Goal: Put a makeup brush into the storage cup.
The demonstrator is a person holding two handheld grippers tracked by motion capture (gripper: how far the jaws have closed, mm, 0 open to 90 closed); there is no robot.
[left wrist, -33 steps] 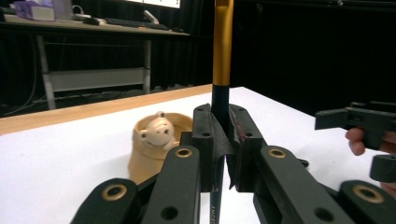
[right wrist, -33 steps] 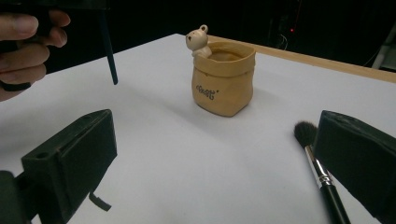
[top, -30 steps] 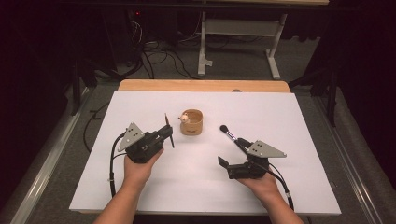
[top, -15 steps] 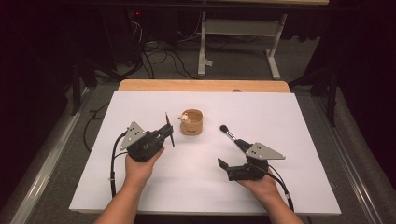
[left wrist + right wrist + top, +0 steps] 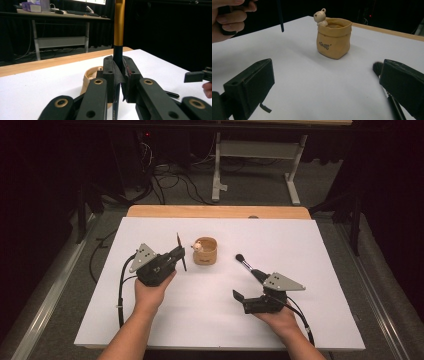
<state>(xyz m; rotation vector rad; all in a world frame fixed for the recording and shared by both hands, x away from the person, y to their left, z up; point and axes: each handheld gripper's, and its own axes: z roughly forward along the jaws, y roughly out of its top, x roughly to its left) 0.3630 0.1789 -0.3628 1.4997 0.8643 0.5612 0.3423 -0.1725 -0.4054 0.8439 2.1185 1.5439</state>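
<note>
Centre of the high view: the left gripper [image 5: 176,256] pinches a thin dark brush [image 5: 180,251] upright, just left of the tan bear pot [image 5: 205,251]. At lower right, the right gripper [image 5: 240,300] has its jaws spread, empty. Another brush [image 5: 246,264] lies beside it on the white table [image 5: 320,270].

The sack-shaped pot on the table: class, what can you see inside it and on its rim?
A small bear figure sits on the rim of the tan sack-shaped pot. Just inside the mouth only the shaded inner wall shows. The bottom is hidden by the pot's front wall.
</note>
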